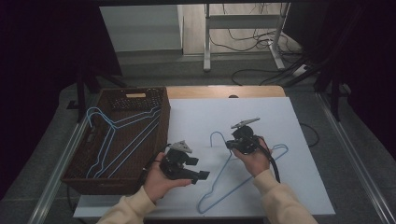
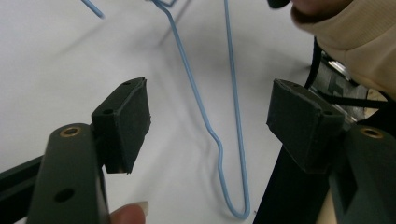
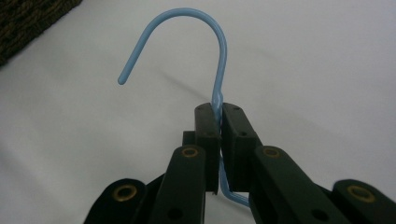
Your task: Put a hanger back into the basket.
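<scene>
My right gripper (image 3: 218, 122) clamps one blue hanger (image 1: 243, 182) at its neck; left gripper (image 2: 210, 126) gapes wide; two more hangers (image 1: 114, 135) in the basket (image 1: 79, 179), far left

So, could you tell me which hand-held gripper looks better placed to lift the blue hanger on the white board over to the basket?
Right. The right hand-held gripper is already shut on the hanger at its neck below the hook. The left hand-held gripper is open, gripping nothing, though it is nearer the basket.
</scene>
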`<state>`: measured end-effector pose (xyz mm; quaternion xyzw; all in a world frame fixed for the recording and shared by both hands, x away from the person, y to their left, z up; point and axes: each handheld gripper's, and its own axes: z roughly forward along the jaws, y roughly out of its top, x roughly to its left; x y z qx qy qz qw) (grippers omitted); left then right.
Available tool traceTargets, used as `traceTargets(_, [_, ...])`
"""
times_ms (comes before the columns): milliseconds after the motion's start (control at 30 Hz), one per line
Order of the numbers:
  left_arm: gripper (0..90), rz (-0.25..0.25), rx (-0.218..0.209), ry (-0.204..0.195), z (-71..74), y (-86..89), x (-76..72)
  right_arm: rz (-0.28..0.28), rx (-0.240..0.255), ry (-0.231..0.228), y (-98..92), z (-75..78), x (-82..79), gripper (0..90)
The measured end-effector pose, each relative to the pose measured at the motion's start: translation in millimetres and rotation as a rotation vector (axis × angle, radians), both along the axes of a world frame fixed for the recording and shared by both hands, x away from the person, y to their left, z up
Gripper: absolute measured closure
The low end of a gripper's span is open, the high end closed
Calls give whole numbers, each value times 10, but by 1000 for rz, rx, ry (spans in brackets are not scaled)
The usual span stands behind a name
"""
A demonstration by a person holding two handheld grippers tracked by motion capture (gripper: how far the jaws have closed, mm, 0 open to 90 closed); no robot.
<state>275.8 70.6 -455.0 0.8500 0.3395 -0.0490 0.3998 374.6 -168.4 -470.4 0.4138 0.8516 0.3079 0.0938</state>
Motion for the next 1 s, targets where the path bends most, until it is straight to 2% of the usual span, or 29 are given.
traceTargets(233, [308, 15, 0, 28, -198, -268, 70, 3, 17, -6, -26, 19, -15, 860])
traceTargets(433, [375, 28, 16, 72, -383, -437, 194, 2, 25, -9, -44, 36, -24, 860])
traceTargets(567, [461, 32, 25, 105, -504, -496, 265, -4, 35, -9, -52, 43, -29, 860])
traceTargets(633, [525, 16, 26, 128, -562, -527, 281, -4, 36, -10, -54, 47, -29, 860])
traceTargets(733, [642, 3, 40, 139, -623, -560, 279, -1, 41, -7, -59, 49, -28, 860])
traceTargets(867, [800, 6, 21, 139, -607, -541, 277, 1, 48, -5, -69, 60, -32, 859])
traceTargets(1000, [834, 16, 4, 152, -597, -488, 297, 5, 70, -4, -98, 92, -30, 858])
